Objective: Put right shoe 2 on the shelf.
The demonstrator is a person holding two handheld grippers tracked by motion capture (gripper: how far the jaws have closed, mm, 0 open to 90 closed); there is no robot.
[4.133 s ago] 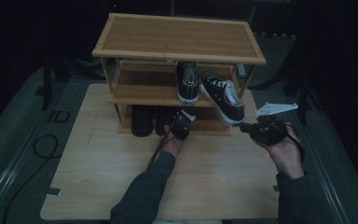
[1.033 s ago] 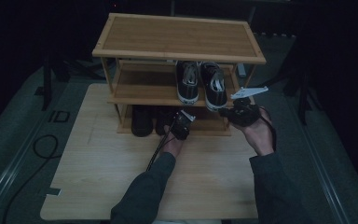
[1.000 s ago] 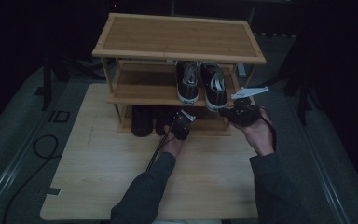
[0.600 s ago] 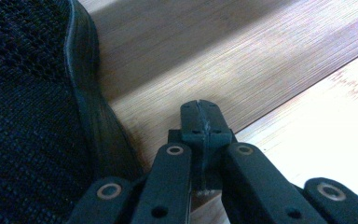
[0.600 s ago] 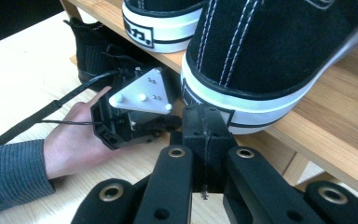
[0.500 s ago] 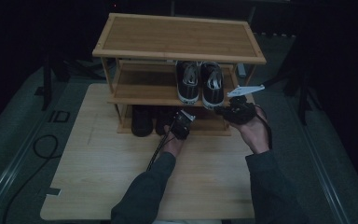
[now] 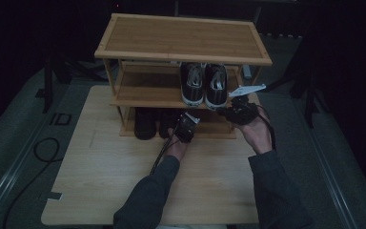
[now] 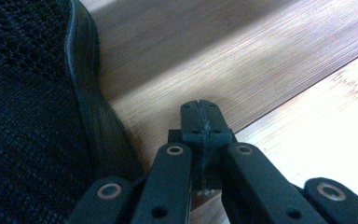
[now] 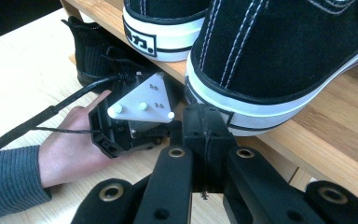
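Observation:
Two black sneakers with white soles stand side by side on the middle shelf of a wooden shoe rack (image 7: pixel 143 100), heels toward me: the left one (image 7: pixel 192 83) (image 9: pixel 168 28) and the right one (image 7: pixel 216 85) (image 9: pixel 279 56). My right gripper (image 7: pixel 236 112) (image 9: pixel 205 123) is shut with nothing in it, its tips right at the right sneaker's white heel. My left gripper (image 7: pixel 187 126) (image 8: pixel 200 122) is shut and empty, low at the bottom shelf's front edge, next to a black mesh shoe (image 8: pixel 28 116). In the right gripper view the left gripper (image 9: pixel 140 109) shows its grey plate.
Black shoes (image 7: pixel 145 121) (image 9: pixel 91 46) sit on the bottom shelf at the left. The rack's top shelf (image 7: pixel 181 38) is bare. The rack stands at the back of a light wooden table (image 7: pixel 105 181). A cable (image 7: pixel 38 152) lies on the floor at the left.
The right gripper carried the tilted right sneaker from the air onto the middle shelf beside its mate, let it go, and moved left to its heel. The left gripper has stayed put.

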